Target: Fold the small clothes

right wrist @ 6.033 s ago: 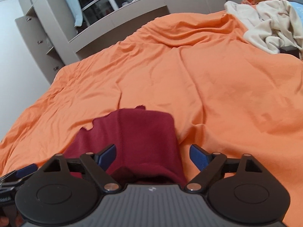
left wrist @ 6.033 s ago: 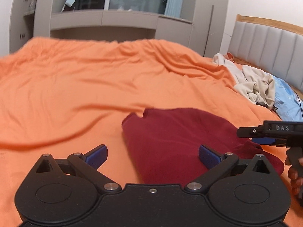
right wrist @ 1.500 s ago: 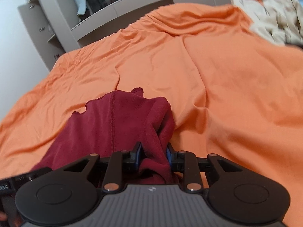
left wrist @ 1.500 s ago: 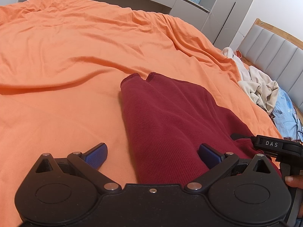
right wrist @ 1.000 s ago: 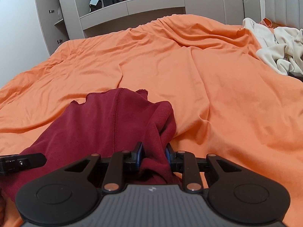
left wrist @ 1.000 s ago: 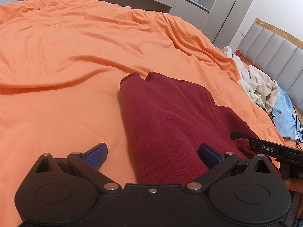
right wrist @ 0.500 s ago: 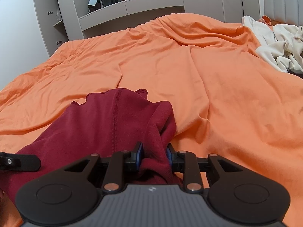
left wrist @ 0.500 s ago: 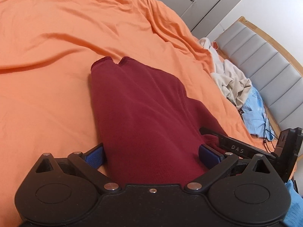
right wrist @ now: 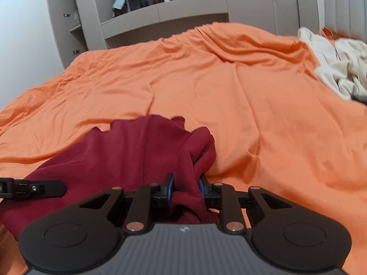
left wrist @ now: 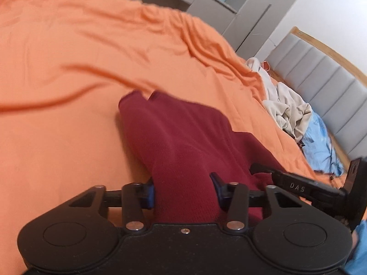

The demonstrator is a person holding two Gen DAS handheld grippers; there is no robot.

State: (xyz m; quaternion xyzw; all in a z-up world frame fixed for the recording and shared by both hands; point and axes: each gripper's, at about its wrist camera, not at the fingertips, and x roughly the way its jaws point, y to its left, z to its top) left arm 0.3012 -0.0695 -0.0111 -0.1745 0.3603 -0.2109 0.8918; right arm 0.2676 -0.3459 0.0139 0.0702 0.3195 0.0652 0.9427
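Observation:
A dark red garment (left wrist: 179,137) lies folded lengthwise on the orange bed sheet (left wrist: 68,68), its cuffs pointing away from me. My left gripper (left wrist: 182,189) has its blue pads pressed against a thick bunch of the garment's near end. My right gripper (right wrist: 185,186) is shut on a gathered fold of the same garment (right wrist: 137,151) at its right side. The near edge of the cloth is lifted and bunched at both grippers. Each tool shows in the other's view: the right gripper's finger (left wrist: 298,186) and the left gripper's finger (right wrist: 29,188).
A heap of cream clothes (left wrist: 286,105) (right wrist: 339,68) and a light blue cloth (left wrist: 318,142) lie at the right by the padded grey headboard (left wrist: 321,68). Grey cabinets (right wrist: 160,13) stand beyond the bed. Wrinkled orange sheet (right wrist: 252,103) stretches ahead.
My left gripper went from wide open to closed on the garment's near end and swung its view. The right gripper has kept its hold, and the cloth has bunched up slightly.

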